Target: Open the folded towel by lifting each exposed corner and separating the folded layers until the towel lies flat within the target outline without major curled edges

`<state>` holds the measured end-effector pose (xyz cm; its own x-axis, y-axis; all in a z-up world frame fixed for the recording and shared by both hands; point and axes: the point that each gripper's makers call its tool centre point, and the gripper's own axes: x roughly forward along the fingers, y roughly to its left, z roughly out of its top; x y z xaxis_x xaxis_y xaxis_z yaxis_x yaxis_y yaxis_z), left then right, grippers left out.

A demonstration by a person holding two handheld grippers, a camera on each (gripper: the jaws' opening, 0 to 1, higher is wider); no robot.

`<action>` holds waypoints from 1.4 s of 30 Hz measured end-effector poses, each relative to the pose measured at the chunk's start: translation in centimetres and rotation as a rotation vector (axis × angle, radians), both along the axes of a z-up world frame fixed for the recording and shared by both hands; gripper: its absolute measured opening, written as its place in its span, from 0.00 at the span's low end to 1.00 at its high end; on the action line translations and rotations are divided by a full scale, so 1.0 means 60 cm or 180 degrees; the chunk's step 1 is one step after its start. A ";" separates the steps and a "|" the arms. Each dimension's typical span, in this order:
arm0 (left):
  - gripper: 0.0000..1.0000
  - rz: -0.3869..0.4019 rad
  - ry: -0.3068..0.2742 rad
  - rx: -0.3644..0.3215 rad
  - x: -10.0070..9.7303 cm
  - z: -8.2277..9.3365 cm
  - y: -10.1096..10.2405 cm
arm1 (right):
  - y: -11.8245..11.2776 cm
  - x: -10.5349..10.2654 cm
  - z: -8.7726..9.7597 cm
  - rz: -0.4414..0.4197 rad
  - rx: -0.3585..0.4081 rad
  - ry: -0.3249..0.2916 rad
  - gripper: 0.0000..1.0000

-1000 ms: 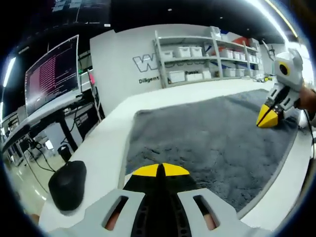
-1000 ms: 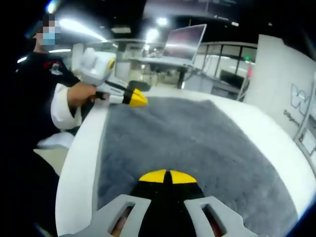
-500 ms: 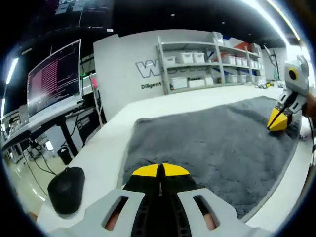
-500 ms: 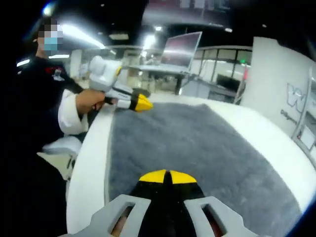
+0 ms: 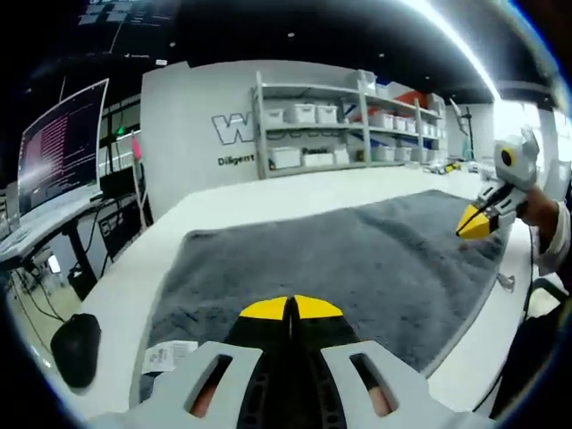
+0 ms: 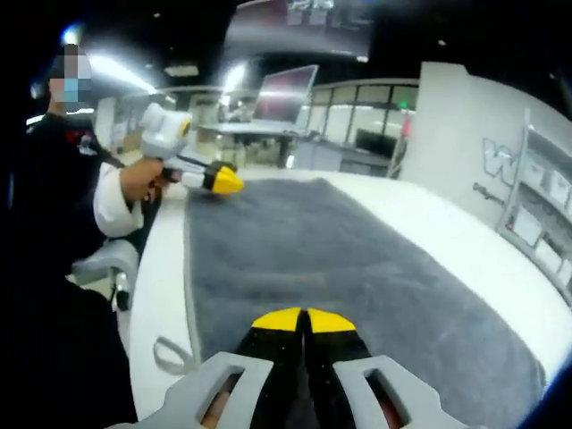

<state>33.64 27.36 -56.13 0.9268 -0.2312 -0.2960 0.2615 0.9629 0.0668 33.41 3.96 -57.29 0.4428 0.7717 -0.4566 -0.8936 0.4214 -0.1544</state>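
**Towel spread between the two grippers; both sets of jaws closed at opposite ends**

Towel (image 5: 357, 259): grey, pile surface, lying open on the white table (image 5: 268, 192). Its long axis runs from one gripper to the other. In the right gripper view it stretches away from the yellow tips toward the far end (image 6: 304, 259). No second folded layer is visible on top; surface looks flat, far edges straight. A white label (image 5: 168, 355) lies at the towel's near corner in the left gripper view, and a hanging loop (image 6: 165, 355) sits off the edge in the right gripper view.

Left gripper (image 5: 288, 308): yellow tips pressed together, no gap between them, positioned over the near short edge of the towel. Whether pile is pinched between the tips, I cannot tell.

Right gripper (image 6: 304, 319): tips likewise pressed together over its own end. Seen from the left gripper view (image 5: 474, 222), it sits at the far edge, tips closed; contact with the cloth is unclear.

Judgement: each gripper is nearest its own short edge, so any remaining smoothing means drawing apart along the long axis. A black mouse (image 5: 76, 347) rests well apart from the towel.
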 end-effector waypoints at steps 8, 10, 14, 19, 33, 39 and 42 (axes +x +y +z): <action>0.01 -0.0498 0.0103 0.0143 -0.002 -0.019 -0.125 | -0.051 -0.007 -0.030 -0.0190 -0.0076 0.0119 0.00; 0.01 -0.0558 0.0122 0.0159 -0.007 -0.023 -0.155 | -0.060 -0.014 -0.032 -0.0218 -0.0077 0.0133 0.00; 0.01 -0.0626 0.0145 0.0151 -0.007 -0.028 -0.186 | -0.073 -0.022 -0.040 -0.0254 -0.0026 0.0198 0.00; 0.01 -0.0648 0.0190 0.0154 0.002 -0.033 -0.188 | -0.082 -0.033 -0.047 -0.0273 0.0042 0.0217 0.00; 0.01 -0.0650 0.0199 0.0415 -0.011 -0.057 -0.194 | -0.089 -0.060 -0.050 -0.0328 0.0148 0.0134 0.00; 0.01 -0.0639 0.0195 0.0397 -0.015 -0.058 -0.191 | -0.093 -0.061 -0.047 -0.0275 0.0128 -0.0117 0.00; 0.01 -0.0644 0.0206 0.0364 -0.019 -0.058 -0.190 | -0.114 -0.051 -0.036 -0.0406 0.0099 -0.0195 0.00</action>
<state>32.53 15.98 -59.60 0.8432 -0.3719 -0.3883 0.4557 0.8775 0.1491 30.33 -2.88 -59.47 0.5645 0.7206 -0.4026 -0.8218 0.5364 -0.1921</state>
